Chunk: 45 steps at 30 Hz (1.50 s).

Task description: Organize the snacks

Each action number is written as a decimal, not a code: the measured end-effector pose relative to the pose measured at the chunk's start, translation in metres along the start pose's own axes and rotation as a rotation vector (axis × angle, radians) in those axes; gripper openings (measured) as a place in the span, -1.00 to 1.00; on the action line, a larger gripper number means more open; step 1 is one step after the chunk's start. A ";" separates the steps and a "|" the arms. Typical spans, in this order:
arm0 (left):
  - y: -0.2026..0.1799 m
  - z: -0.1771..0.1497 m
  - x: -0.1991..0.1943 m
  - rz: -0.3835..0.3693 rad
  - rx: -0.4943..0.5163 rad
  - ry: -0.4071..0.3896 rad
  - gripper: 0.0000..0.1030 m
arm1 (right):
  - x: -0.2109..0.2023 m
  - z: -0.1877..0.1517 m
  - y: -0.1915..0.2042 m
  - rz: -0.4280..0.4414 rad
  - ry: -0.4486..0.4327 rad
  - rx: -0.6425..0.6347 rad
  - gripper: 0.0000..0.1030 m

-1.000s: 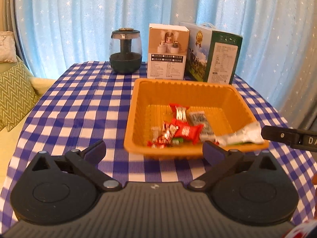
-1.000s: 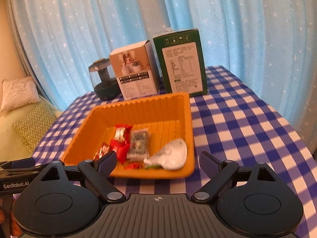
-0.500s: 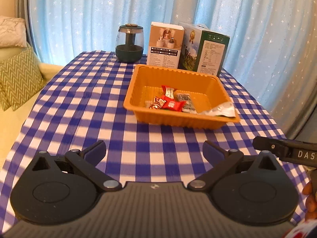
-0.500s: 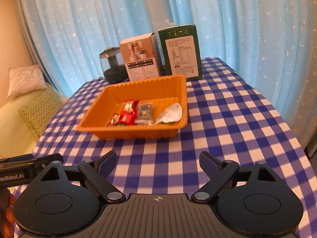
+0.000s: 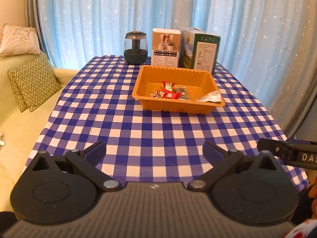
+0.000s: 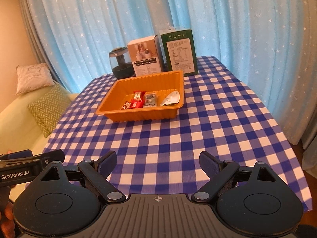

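Note:
An orange tray [image 5: 174,73] [image 6: 138,117] sits toward the far side of the checked table and holds several snacks: red wrapped candies [image 5: 169,94] [image 6: 137,99], a grey packet [image 5: 183,92] [image 6: 150,100] and a white packet [image 5: 212,97] [image 6: 172,98] leaning on its right rim. My left gripper [image 5: 153,150] hovers open and empty over the table's near edge, far short of the tray. Beside it my right gripper [image 6: 158,162] is likewise open and empty. Each gripper shows at the edge of the other's view.
Behind the tray stand a dark glass jar [image 5: 135,47] [image 6: 120,65], a white box [image 5: 165,47] [image 6: 145,57] and a green carton [image 5: 201,51] [image 6: 179,52]. A blue starred curtain [image 5: 198,10] hangs behind. A sofa with cushions [image 5: 33,83] [image 6: 47,109] lies left of the table.
Both grippers have pulled back from the tray and risen, so the tray looks smaller and farther. Their jaws stayed open. The snacks in the tray have not moved.

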<state>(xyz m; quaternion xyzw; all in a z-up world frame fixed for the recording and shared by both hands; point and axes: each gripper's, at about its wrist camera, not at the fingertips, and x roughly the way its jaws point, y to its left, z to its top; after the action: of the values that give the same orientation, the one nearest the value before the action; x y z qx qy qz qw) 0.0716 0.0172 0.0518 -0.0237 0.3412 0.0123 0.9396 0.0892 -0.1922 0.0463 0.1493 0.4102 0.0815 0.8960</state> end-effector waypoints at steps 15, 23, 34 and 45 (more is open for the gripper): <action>-0.016 -0.012 -0.067 0.012 0.012 -0.030 1.00 | -0.075 -0.019 0.014 -0.031 -0.013 -0.073 0.74; -0.020 -0.026 -0.086 -0.017 0.016 -0.019 1.00 | -0.097 -0.030 0.012 -0.051 -0.017 -0.097 0.74; -0.023 -0.032 -0.091 -0.006 0.028 -0.024 1.00 | -0.103 -0.034 0.011 -0.053 -0.008 -0.100 0.74; -0.021 -0.034 -0.086 -0.019 0.024 -0.013 1.00 | -0.100 -0.034 0.015 -0.052 -0.008 -0.095 0.74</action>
<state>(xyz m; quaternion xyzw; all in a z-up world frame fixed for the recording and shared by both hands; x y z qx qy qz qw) -0.0154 -0.0058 0.0817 -0.0157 0.3351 -0.0004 0.9420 -0.0023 -0.1978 0.1012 0.0965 0.4060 0.0769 0.9055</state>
